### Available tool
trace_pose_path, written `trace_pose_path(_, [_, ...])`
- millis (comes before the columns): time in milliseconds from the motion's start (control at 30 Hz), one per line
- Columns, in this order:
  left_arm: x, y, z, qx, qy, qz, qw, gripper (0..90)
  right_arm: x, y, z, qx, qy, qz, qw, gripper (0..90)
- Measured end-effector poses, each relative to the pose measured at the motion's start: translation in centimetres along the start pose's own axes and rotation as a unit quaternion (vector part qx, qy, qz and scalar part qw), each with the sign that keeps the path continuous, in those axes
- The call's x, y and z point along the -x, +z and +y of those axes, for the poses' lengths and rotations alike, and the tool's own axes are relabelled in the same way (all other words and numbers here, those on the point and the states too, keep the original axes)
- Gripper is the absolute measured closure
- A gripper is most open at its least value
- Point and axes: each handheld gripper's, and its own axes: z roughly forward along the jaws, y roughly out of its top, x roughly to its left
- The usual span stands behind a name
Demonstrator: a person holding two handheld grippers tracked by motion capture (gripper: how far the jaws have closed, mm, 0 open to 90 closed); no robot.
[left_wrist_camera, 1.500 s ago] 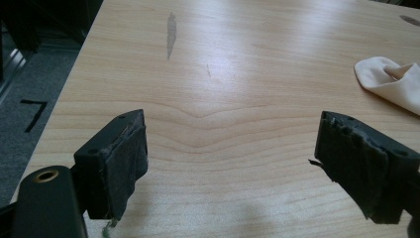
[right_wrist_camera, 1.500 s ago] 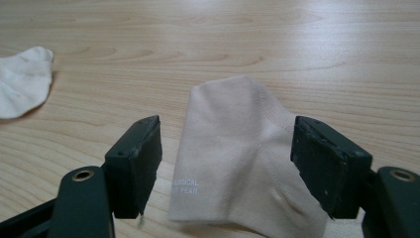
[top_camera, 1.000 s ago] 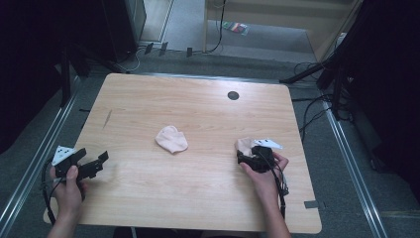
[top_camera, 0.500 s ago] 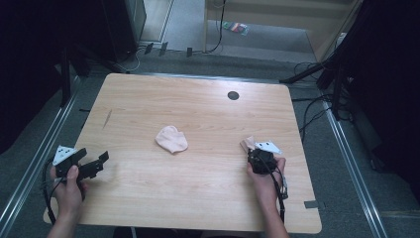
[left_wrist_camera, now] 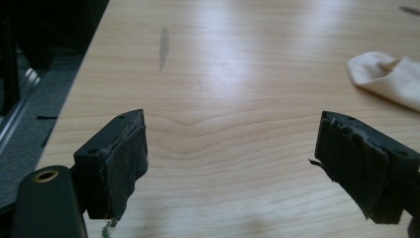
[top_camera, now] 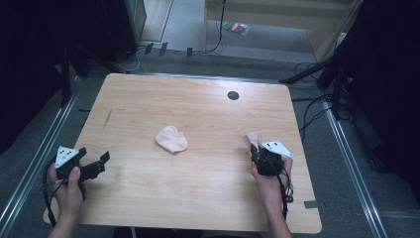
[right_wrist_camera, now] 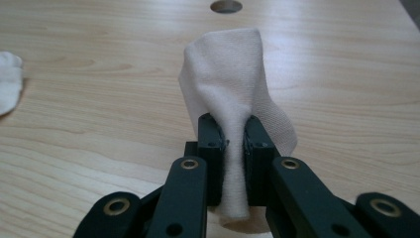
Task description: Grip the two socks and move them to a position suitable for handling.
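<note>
A pale pink sock [top_camera: 172, 139] lies crumpled near the middle of the wooden table [top_camera: 148, 99]; its edge shows as the sock [left_wrist_camera: 386, 77] at the upper right of the left gripper view. A second pale pink sock [right_wrist_camera: 233, 79] stands pinched between the jaws of my right gripper [right_wrist_camera: 233, 148], which is shut on it at the table's right side; the same sock [top_camera: 251, 139] pokes out ahead of the right gripper [top_camera: 258, 153]. My left gripper [top_camera: 99, 163] rests at the table's left edge, and the left gripper [left_wrist_camera: 230, 148] is open over bare wood.
A dark round hole [top_camera: 233, 95] sits in the table near the far right. A dark streak [top_camera: 108, 117] marks the wood at the left. Cables and dark stands surround the table on the floor.
The right gripper has drawn slightly back toward the person with the sock in its jaws. The left gripper and the middle sock have stayed where they were.
</note>
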Motion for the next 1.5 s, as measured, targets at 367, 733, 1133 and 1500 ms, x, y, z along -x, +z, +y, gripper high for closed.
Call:
trace_pose_path(367, [4.6,-1.2,0.0,0.013,0.031,-0.039,0.9987,13.4,-1.7,-3.2,1.1,0.027,0.004,0.029,0.9992,82.6])
trace_pose_path(733, [9.6,-0.8,-0.6,0.026,0.059,-0.120,0.9906,12.9,-5.0,-3.9,0.5,0.023,-0.012,0.063,0.9977,82.5])
trace_pose_path(1133, [13.1,0.3,-1.4,0.016,0.091,-0.171,0.9810,12.7,-8.9,-3.3,-1.1,0.003,-0.030,0.094,0.9951,82.4])
trace_pose_path(1500, [13.4,0.5,-1.5,0.007,0.089,-0.184,0.9789,12.7,-12.9,-2.4,-2.9,-0.021,-0.051,0.121,0.9911,82.0])
